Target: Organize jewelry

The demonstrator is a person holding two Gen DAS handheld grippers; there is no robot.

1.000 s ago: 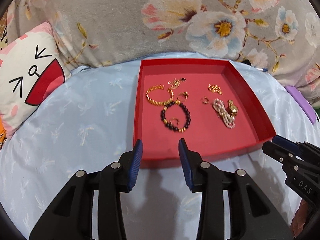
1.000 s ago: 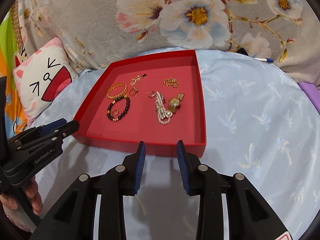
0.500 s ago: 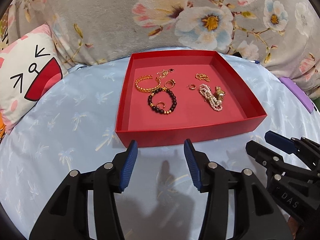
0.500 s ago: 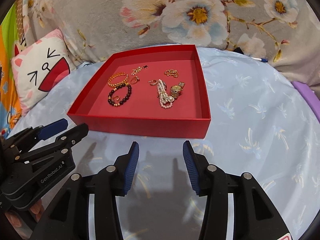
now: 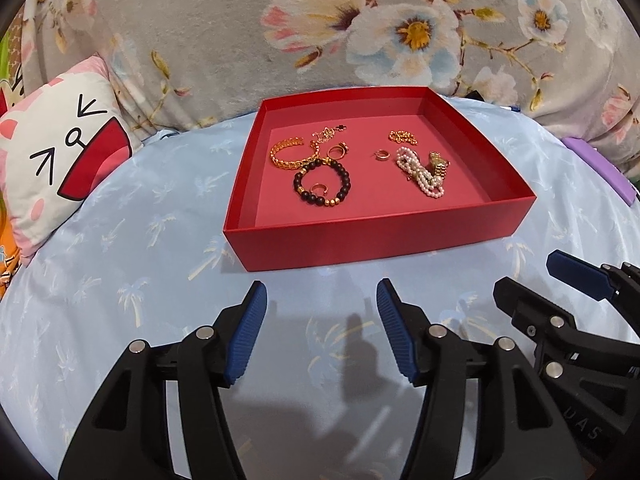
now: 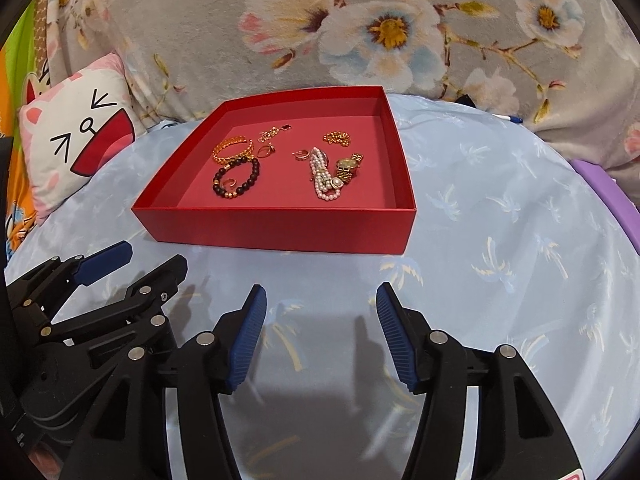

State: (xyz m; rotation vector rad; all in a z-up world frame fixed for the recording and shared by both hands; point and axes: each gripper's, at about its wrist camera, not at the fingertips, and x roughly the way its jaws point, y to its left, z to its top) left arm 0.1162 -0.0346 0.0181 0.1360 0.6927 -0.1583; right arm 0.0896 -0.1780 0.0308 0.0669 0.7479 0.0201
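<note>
A shallow red tray [image 5: 376, 236] [image 6: 276, 228] rests on the pale blue bedsheet. Inside lie a gold cuff bracelet [image 5: 290, 152] [image 6: 230, 148], a black bead bracelet [image 5: 322, 182] [image 6: 236, 178] ringed around a small gold ring, a pearl strand [image 5: 420, 174] [image 6: 324, 176] against a gold watch [image 5: 438, 162] [image 6: 349, 166], and small gold chains and rings. My left gripper [image 5: 320, 330] [image 6: 132, 264] hovers over the sheet just short of the tray's front wall, jaws opening, nothing between them. My right gripper [image 6: 320, 330] [image 5: 536, 280] sits beside it, jaws also opening and empty.
A cat-face cushion [image 5: 60, 152] [image 6: 76, 140] lies left of the tray. A grey floral blanket [image 5: 360, 28] rises behind it. A purple object [image 5: 600, 172] sits at the sheet's right edge, and a pen [image 6: 508, 118] lies behind the tray.
Both grippers drew back from the tray and sank a little, so the tray now looks farther off. Both pairs of jaws spread wider.
</note>
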